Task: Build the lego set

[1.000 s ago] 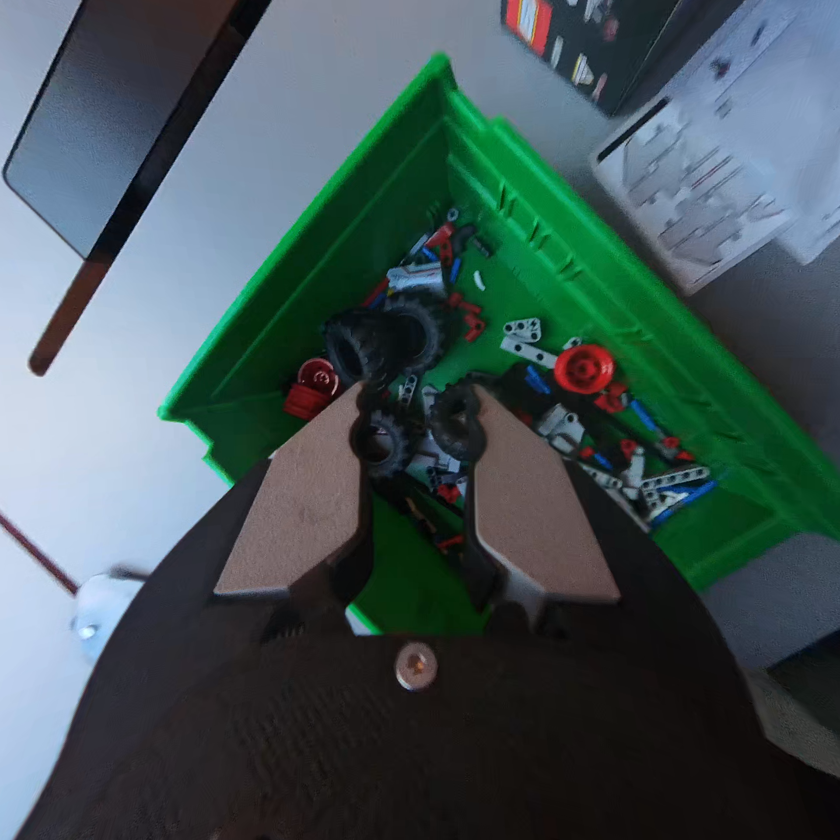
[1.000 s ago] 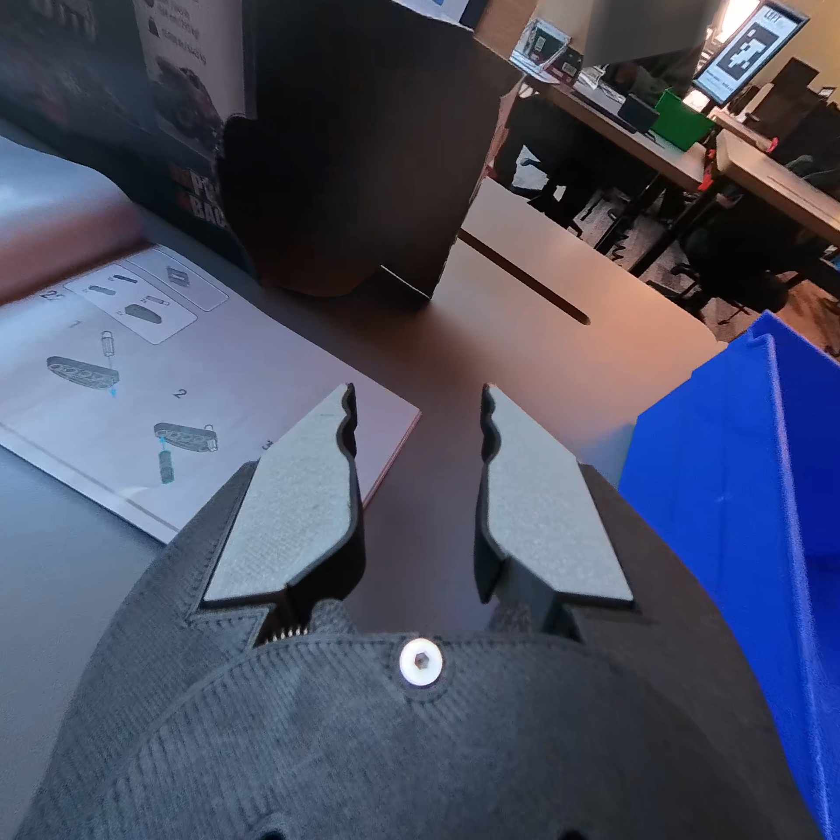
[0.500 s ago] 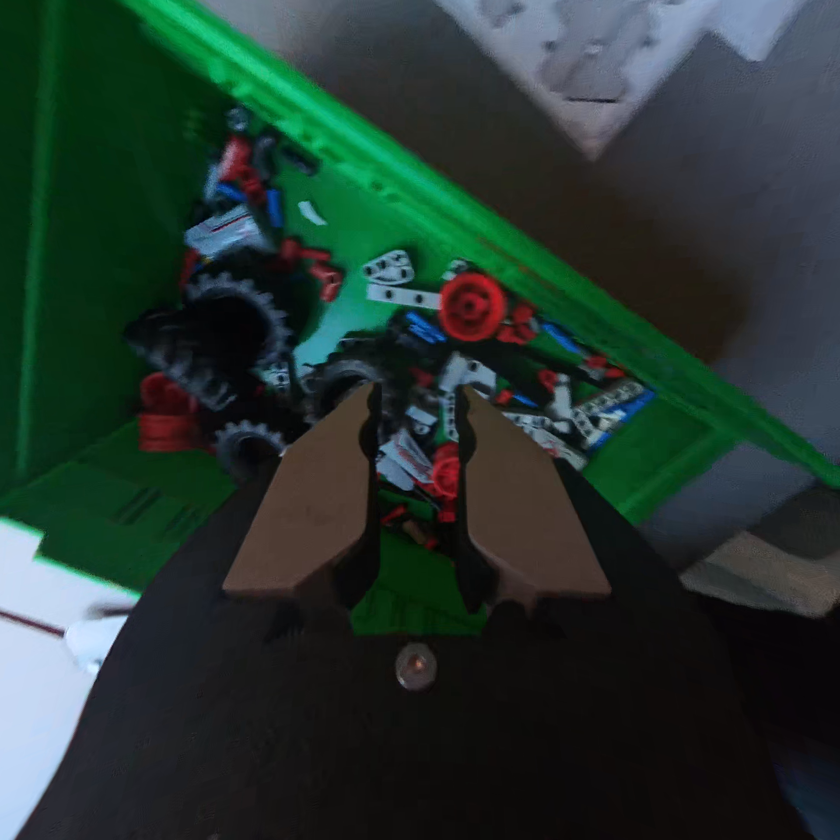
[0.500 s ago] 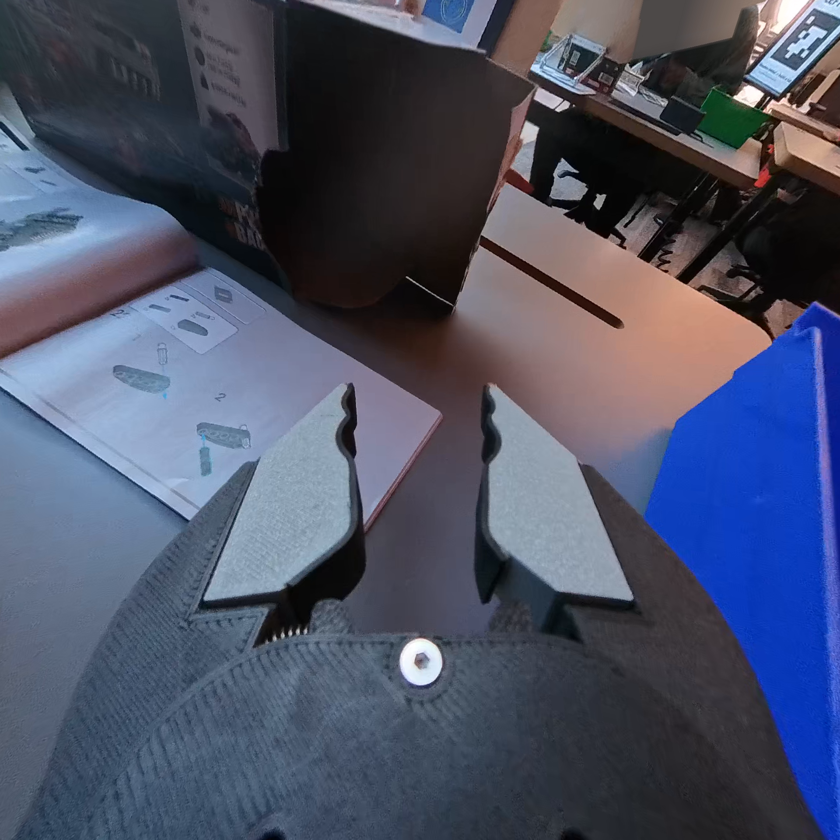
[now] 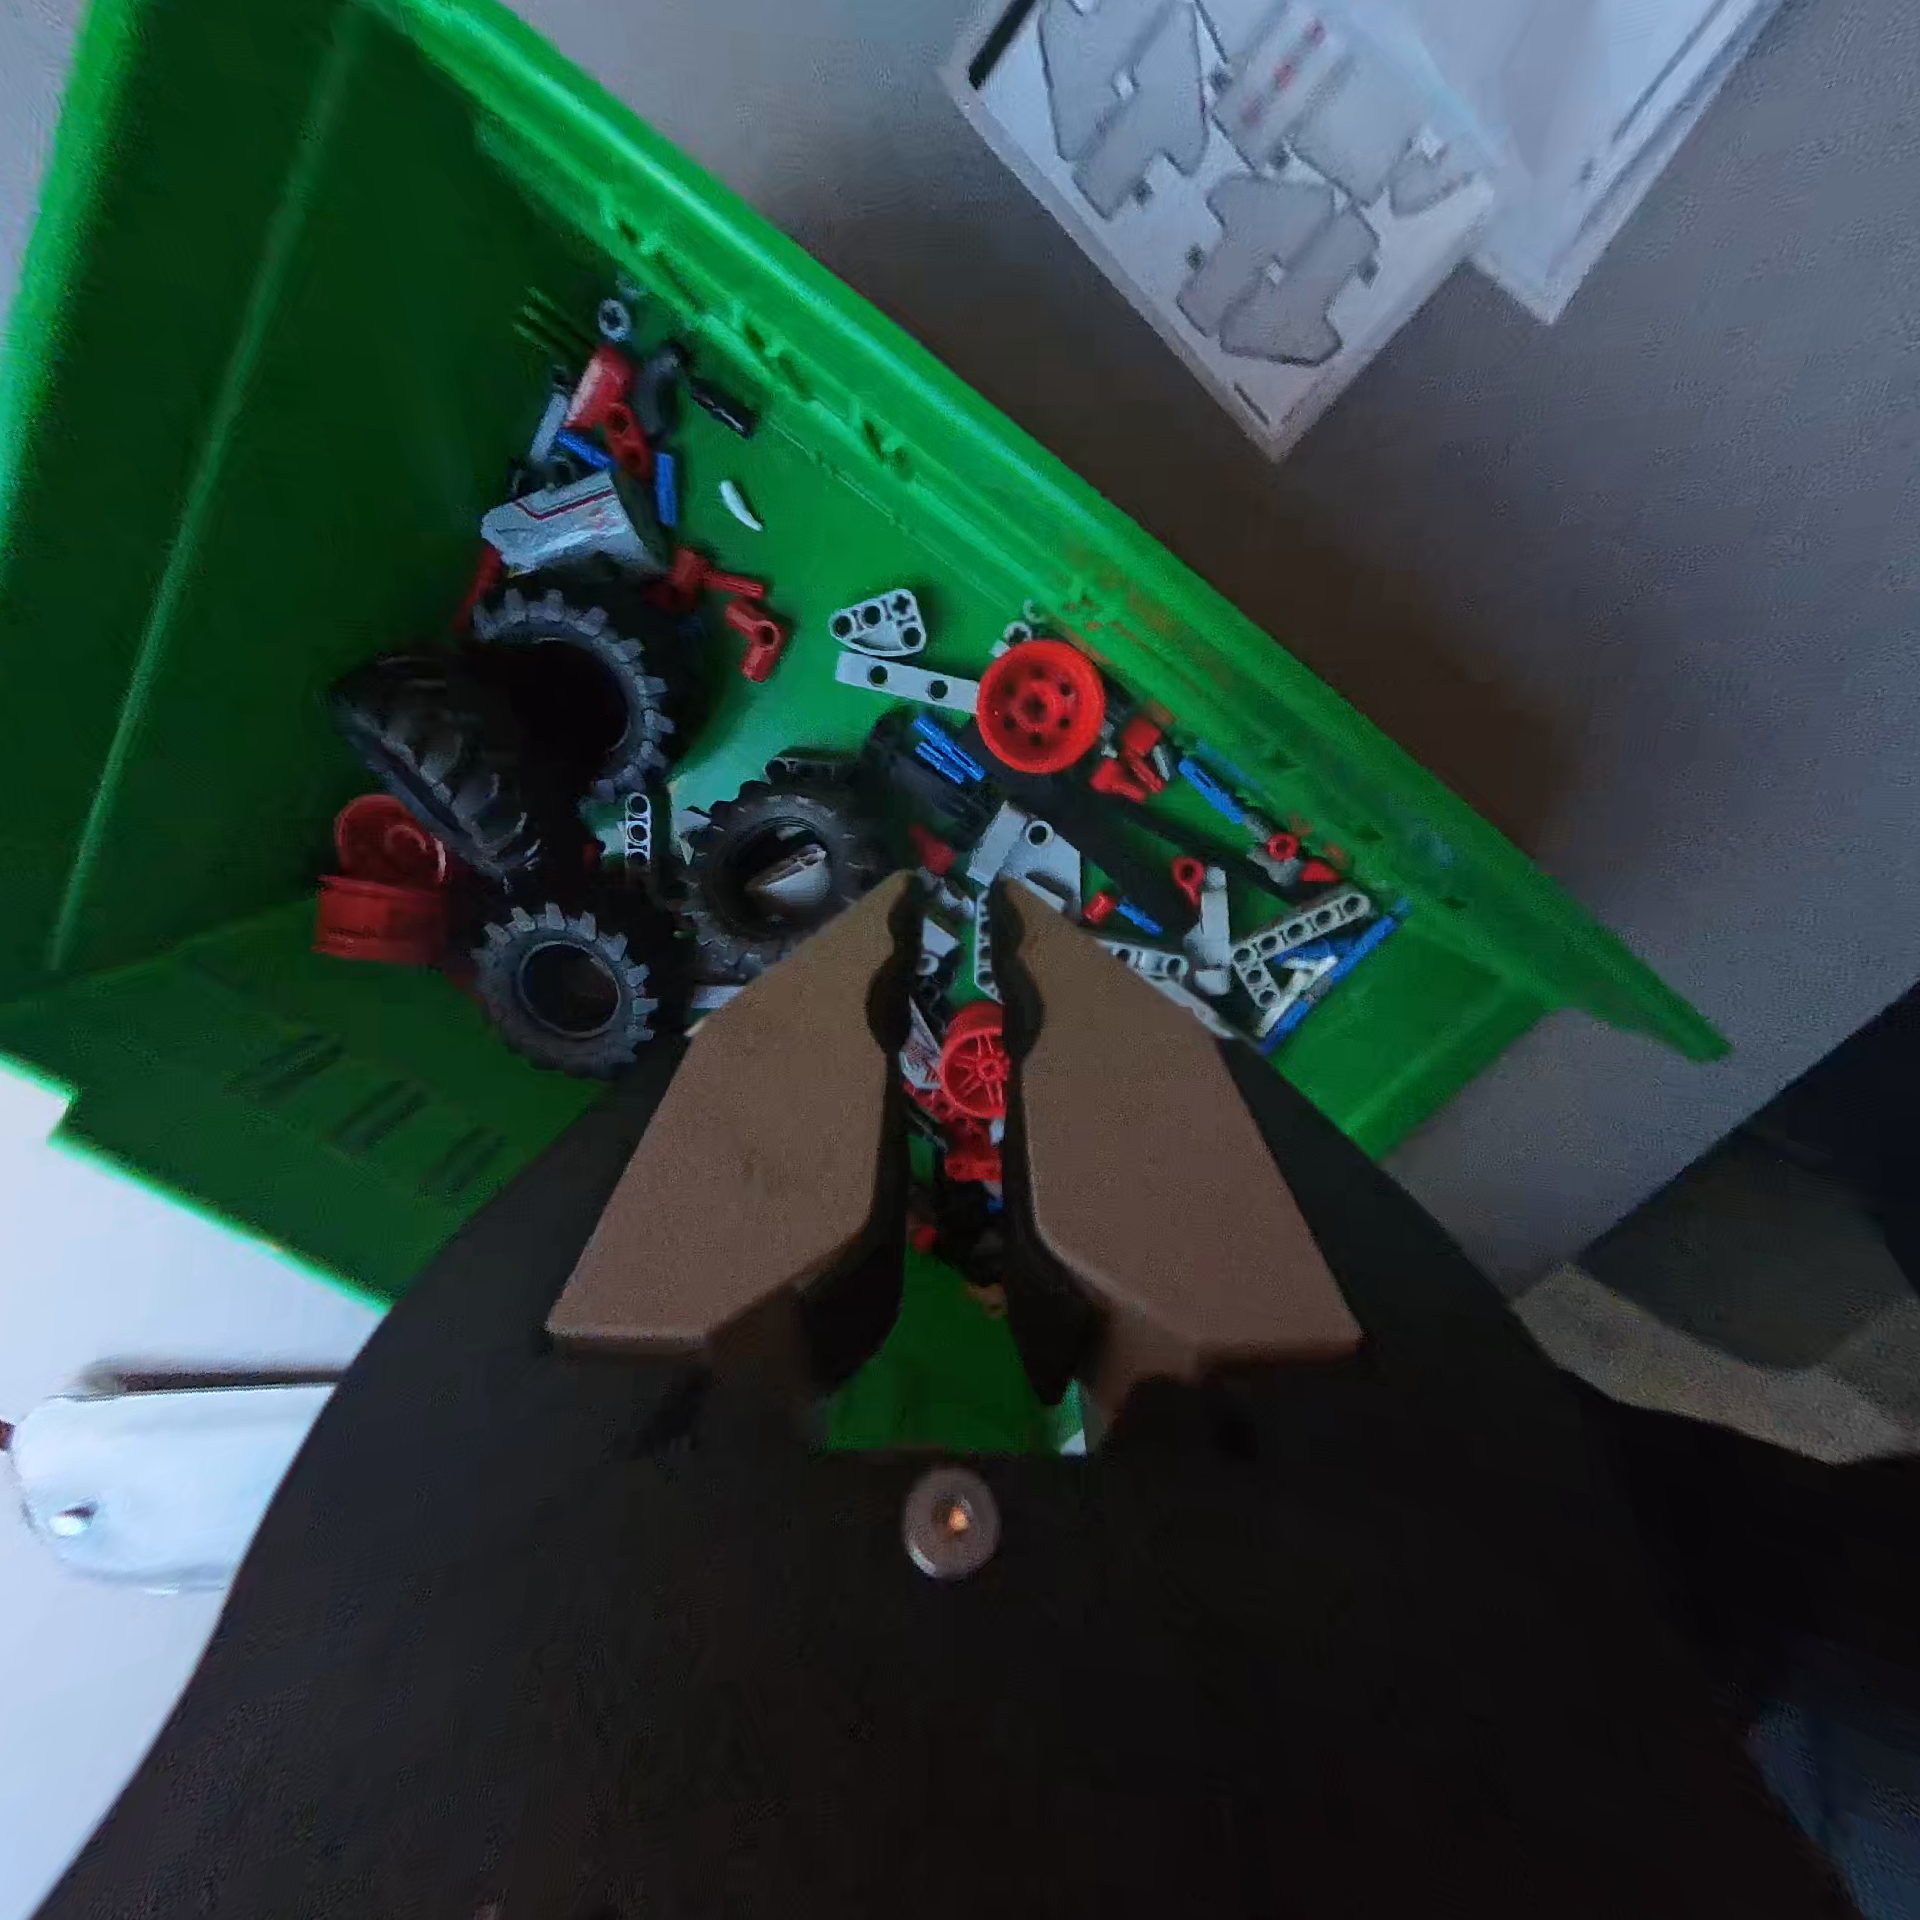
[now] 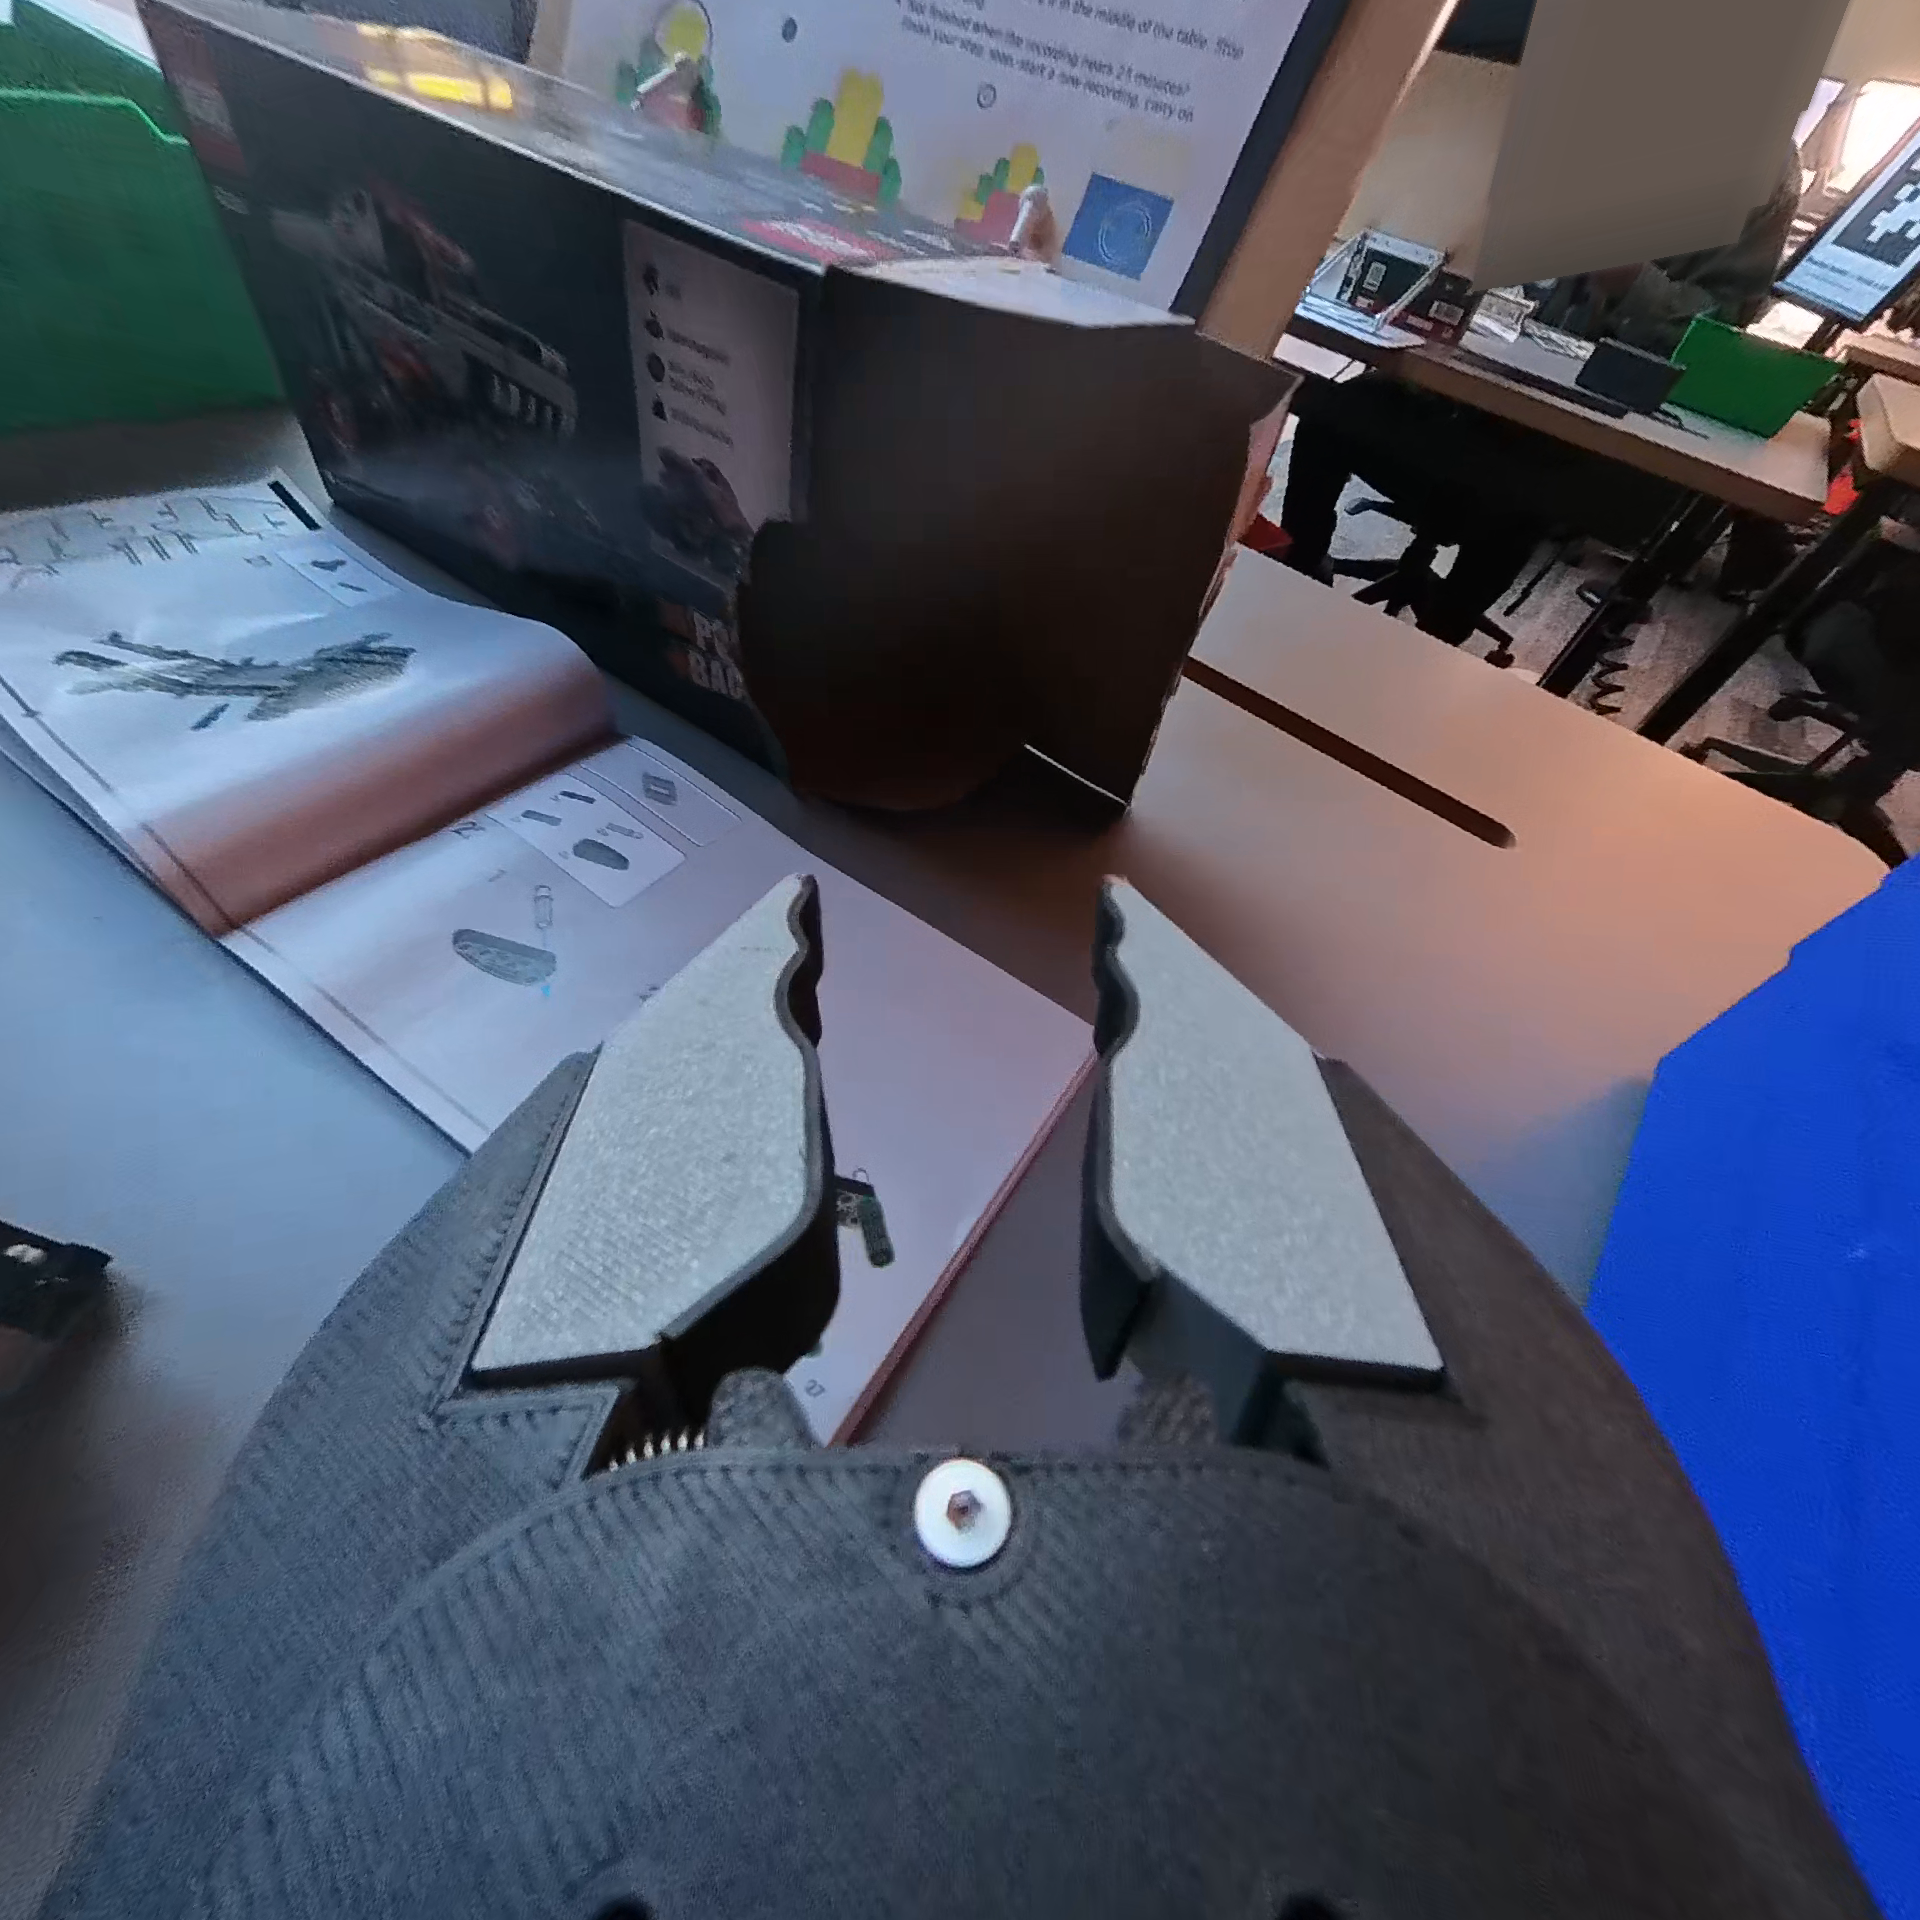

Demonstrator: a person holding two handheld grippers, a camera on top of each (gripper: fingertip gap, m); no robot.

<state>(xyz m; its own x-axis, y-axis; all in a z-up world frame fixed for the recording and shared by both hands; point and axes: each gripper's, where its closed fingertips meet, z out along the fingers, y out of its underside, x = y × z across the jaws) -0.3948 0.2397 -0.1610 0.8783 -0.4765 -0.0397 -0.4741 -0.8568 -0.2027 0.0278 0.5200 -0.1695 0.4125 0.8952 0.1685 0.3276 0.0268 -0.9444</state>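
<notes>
My left gripper (image 5: 951, 894) hangs over the green bin (image 5: 1039, 520) of loose lego parts, its fingers close together with a narrow gap left. A thin grey beam (image 5: 985, 935) and a small red wheel hub (image 5: 971, 1060) show through that gap, down in the pile; I see no pad pressing on either. Black tyres (image 5: 582, 675) and a larger red wheel (image 5: 1039, 704) lie farther off in the bin. My right gripper (image 6: 956, 904) is open and empty above the open instruction booklet (image 6: 343, 862).
The dark lego box (image 6: 727, 416) stands behind the booklet. A blue bin (image 6: 1787, 1247) is at the right. A black piece (image 6: 42, 1278) lies at the left edge. A white printed sheet (image 5: 1226, 177) lies beyond the green bin. The left gripper's tips are roughly 50 cm from the right gripper's. My left gripper is the nearer one to the larger red wheel (image 5: 1039, 704): about 7 cm, against 45 cm. The small red wheel hub (image 5: 971, 1060) sits 10 cm or so from the ends of my left fingers.
My left gripper has moved down into the bin towards the parts at its right, and its fingers have drawn much closer. The right gripper has shifted over the booklet and stayed open.
</notes>
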